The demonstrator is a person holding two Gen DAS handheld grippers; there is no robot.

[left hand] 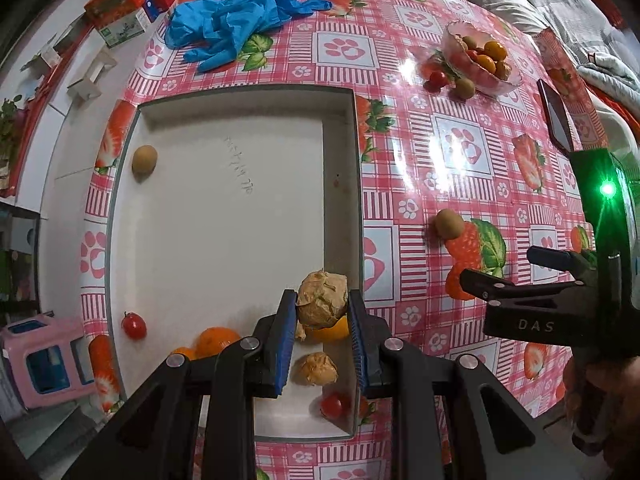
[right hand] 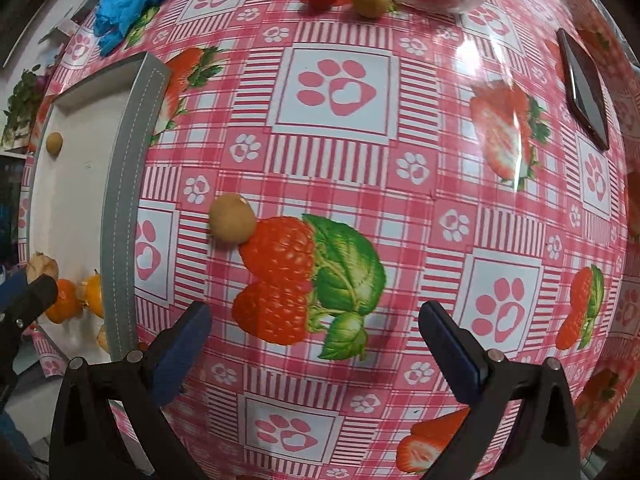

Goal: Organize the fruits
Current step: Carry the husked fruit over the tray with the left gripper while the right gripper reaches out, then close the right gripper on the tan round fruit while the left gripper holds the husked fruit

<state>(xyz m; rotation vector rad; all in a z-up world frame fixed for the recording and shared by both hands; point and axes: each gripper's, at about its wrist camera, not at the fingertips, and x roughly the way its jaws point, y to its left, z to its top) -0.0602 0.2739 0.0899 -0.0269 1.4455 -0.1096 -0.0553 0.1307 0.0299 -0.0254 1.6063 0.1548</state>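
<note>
Here my left tool clamps a husked groundcherry above the tray; my right tool gapes, empty, with the longan ahead-left.

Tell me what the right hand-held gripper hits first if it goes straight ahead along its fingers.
Probably bare tablecloth: the right hand-held gripper stands open with nothing between its fingers. The small brown fruit sits off to the left of that line.
</note>
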